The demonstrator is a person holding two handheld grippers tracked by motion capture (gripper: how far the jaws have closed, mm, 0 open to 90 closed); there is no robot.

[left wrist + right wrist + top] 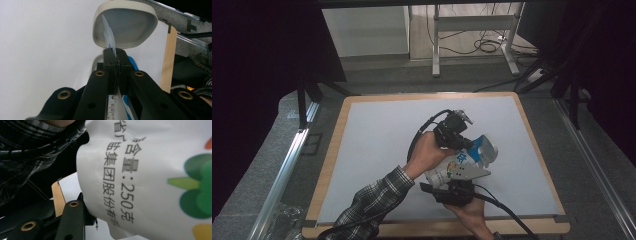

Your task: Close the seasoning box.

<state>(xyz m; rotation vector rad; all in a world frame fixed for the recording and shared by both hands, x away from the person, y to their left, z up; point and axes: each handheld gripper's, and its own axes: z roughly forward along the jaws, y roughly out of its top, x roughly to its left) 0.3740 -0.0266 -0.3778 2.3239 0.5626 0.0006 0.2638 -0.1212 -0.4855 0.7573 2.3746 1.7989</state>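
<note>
The left gripper (116,56) has its jaws pinched tight on the thin top edge of the white bag (459,165), just before a white bowl (125,25). The right gripper (452,192) clasps the bag's body, jaws partly apart. A hard pull could tear the film or slip it free, spilling contents on the worktop (377,135).

A lab: bare white-topped table (377,150), metal stand (472,35), floor cables (484,46).
</note>
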